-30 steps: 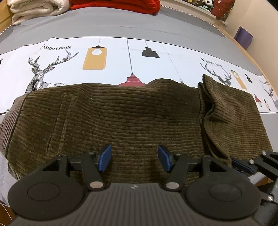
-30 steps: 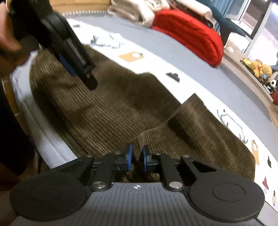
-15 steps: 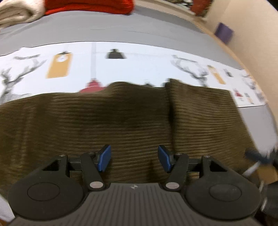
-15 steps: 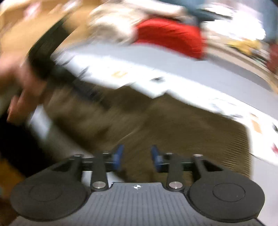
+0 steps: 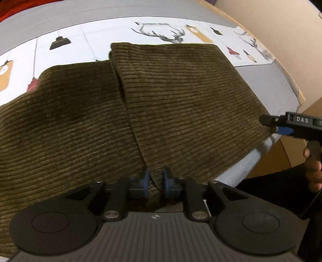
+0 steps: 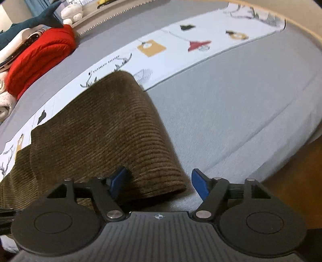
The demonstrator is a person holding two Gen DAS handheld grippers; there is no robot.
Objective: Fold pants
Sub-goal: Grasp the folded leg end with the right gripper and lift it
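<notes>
Olive-brown corduroy pants (image 5: pixel 191 104) lie across the bed, their right part folded over onto the rest (image 5: pixel 60 125). My left gripper (image 5: pixel 156 182) sits at the near edge where the fold line ends. Its jaws are closing, and the blue pads pinch a ridge of the fabric. In the right wrist view the folded end of the pants (image 6: pixel 104 131) lies below my right gripper (image 6: pixel 159 182). Its jaws are opening wide, and the near corner of the cloth lies between the pads untouched. The left wrist view shows the right gripper (image 5: pixel 275 126) at the pants' right edge, held by a hand (image 5: pixel 314 171).
The bed has a grey sheet (image 6: pixel 231 110) and a white runner (image 5: pixel 100 40) printed with deer and lamps. A red quilt (image 6: pixel 40 56) and plush toys (image 6: pixel 70 12) lie at the far side. The bed's edge and the wooden frame (image 6: pixel 291 175) are at the near right.
My left gripper moved right along the pants to the fold line and narrowed its jaws onto the fabric. My right gripper let go, rolled, swung to the pants' right end and spread its jaws.
</notes>
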